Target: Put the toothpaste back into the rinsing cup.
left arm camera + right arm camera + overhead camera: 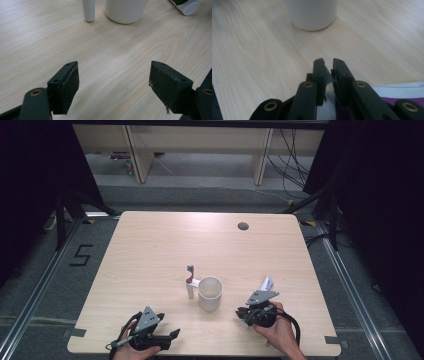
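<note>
White ceramic mug (210,293) stands upright near the middle of the pale wood-grain table (150,250), with a toothbrush (190,281) upright just beside it on its left, bristle head uppermost; whether the two touch cannot be told from the high view. To the mug's right, well apart from it, lies a toothpaste tube (267,283), its white cap (188,7) visible at the top edge of the left gripper view and its flat white-and-purple tail visible beneath the jaws in the right gripper view.

Stage of work, as judged: the tube has been taken by its crimped tail but not yet lifted clear or carried to the mug; that transfer, and any handling of the toothbrush, remains to be done.

Right gripper (328,68): jaws drawn nearly together and clenched on the tube's thin tail, a sliver of which shows between the pads. The right hand (275,330) enters from the bottom edge of the high view, wrapped around the gripper body, the jaws pointing forward and slightly toward the mug.

Left gripper (113,82): jaws spread wide with nothing between them, bare table showing in the gap. It rests low at the near left edge of the table, aimed toward the mug and toothbrush, well short of both.
</note>
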A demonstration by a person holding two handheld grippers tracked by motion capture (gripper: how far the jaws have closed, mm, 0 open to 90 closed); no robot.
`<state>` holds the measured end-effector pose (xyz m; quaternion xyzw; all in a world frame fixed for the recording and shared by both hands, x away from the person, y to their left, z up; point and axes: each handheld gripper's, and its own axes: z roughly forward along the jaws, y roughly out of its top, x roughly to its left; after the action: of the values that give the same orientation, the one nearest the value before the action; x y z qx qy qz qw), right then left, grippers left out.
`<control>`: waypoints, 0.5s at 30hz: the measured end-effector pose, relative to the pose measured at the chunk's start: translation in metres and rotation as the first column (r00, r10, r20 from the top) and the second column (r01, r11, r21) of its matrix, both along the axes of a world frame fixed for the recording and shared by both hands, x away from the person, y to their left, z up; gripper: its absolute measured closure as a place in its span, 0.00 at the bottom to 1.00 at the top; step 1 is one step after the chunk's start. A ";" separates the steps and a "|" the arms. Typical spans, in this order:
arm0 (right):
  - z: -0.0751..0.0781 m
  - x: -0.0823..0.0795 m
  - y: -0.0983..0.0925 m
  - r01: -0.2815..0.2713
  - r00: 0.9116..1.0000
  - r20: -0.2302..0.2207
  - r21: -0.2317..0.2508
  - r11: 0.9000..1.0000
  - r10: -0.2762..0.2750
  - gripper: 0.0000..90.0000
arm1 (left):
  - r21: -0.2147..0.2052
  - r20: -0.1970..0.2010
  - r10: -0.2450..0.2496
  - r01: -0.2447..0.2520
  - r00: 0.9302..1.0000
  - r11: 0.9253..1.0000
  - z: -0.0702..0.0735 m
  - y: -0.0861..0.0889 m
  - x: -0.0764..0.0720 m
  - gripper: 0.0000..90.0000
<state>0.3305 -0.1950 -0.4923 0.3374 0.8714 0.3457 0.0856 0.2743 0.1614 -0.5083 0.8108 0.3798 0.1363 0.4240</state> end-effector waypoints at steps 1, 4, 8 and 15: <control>0.000 0.000 0.000 0.000 1.000 0.000 0.000 1.000 0.000 0.90 | 0.000 0.000 0.000 0.000 1.000 1.000 0.000 0.000 0.000 0.26; 0.000 -0.003 -0.002 -0.030 1.000 0.005 -0.012 0.999 0.030 0.91 | 0.005 0.003 0.002 -0.002 1.000 1.000 0.000 0.000 0.000 0.26; 0.000 -0.005 -0.004 -0.040 0.999 0.021 -0.020 0.999 0.040 0.91 | 0.001 0.002 0.001 -0.001 1.000 1.000 0.000 0.000 0.000 0.26; 0.003 -0.014 -0.017 -0.066 0.998 0.000 -0.048 0.997 0.066 0.91 | 0.008 -0.002 0.001 -0.001 1.000 1.000 0.000 0.000 0.000 0.27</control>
<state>0.3165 -0.2120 -0.4893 0.3060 0.8901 0.3275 0.0828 0.2742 0.1614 -0.5082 0.8123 0.3803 0.1372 0.4204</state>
